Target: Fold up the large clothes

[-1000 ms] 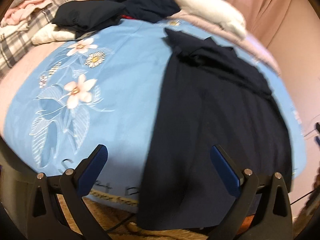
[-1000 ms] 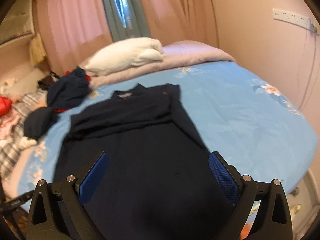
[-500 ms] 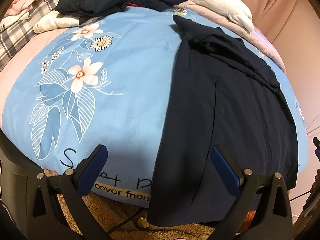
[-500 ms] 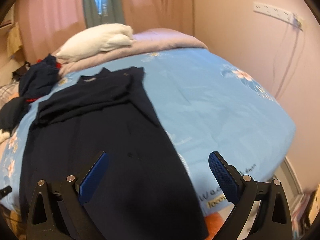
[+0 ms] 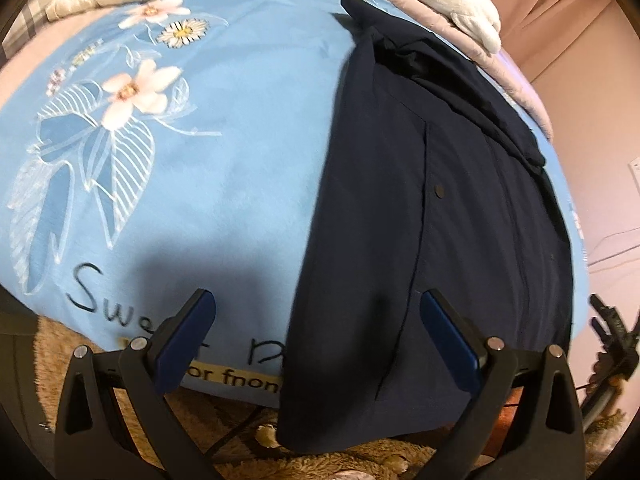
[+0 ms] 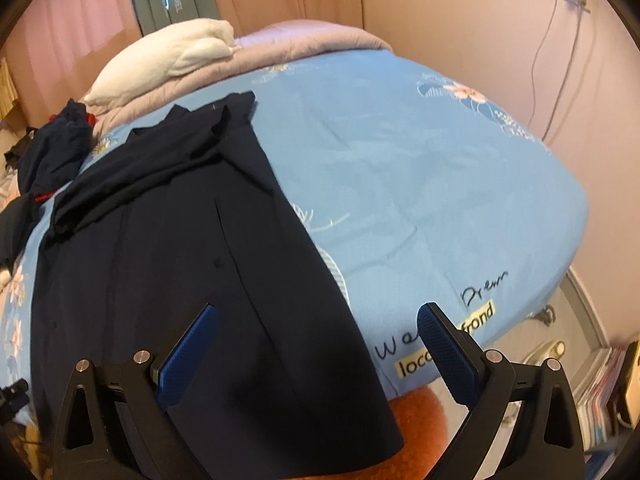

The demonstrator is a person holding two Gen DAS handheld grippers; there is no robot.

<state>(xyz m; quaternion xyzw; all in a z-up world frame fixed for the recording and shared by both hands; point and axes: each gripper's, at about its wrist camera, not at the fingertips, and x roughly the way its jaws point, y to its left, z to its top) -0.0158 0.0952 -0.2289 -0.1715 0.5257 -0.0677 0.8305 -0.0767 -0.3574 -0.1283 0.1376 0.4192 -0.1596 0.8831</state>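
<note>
A large dark navy button shirt point(image 5: 432, 216) lies flat on a blue flowered bedspread point(image 5: 208, 168), sleeves folded across the top, its hem hanging over the near bed edge. My left gripper point(image 5: 316, 320) is open and empty, hovering over the shirt's lower left hem corner. In the right wrist view the same shirt point(image 6: 168, 248) lies at the left on the bedspread point(image 6: 420, 184). My right gripper point(image 6: 316, 332) is open and empty over the shirt's lower right hem corner.
A white pillow point(image 6: 168, 60) and a mauve quilt point(image 6: 288, 44) lie at the head of the bed. A pile of dark clothes point(image 6: 52, 148) sits at the far left. A pink wall with a cable point(image 6: 552, 60) runs along the right. A shaggy rug point(image 5: 224, 412) lies below the bed edge.
Both grippers have come lower and closer to the near bed edge, each now over a bottom corner of the shirt. Both stay open. The shirt has not moved.
</note>
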